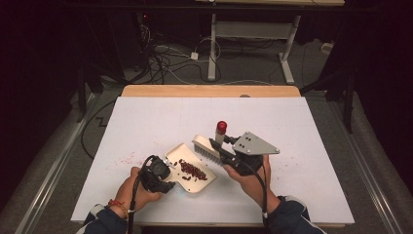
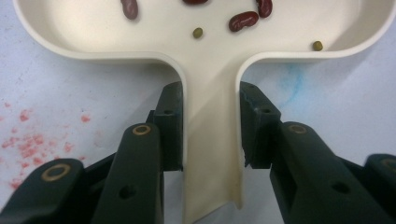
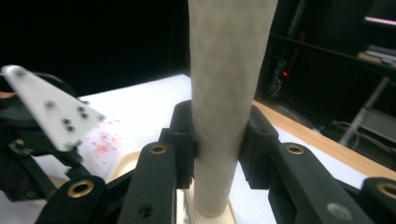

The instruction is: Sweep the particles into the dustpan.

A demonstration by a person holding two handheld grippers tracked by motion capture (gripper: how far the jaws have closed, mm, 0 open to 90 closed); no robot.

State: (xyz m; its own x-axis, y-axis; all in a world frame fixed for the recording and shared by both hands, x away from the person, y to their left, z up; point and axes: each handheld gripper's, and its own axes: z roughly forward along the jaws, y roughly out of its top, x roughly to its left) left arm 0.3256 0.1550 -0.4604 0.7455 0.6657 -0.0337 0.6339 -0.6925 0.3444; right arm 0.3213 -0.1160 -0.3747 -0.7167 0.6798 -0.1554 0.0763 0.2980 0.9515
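Sweeping beans (image 1: 191,170) underway: dustpan (image 1: 203,179), near centre of table (image 1: 146,112), is pinned flat by left gripper (image 1: 168,176) clamped on its handle; brush (image 1: 208,147), just right, is gripped by right gripper (image 1: 217,144) for sweeping.

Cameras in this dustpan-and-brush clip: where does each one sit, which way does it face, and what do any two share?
High view: above the person's side, looking forward and down on the table; both forearms, left gripper, right gripper.
Left gripper view: rides the left gripper, looking along its jaws at the dustpan handle they clamp.
Right gripper view: rides the right gripper, looking along its jaws clamped on the brush handle.
Shared: high and left views both show the beans in the dustpan.
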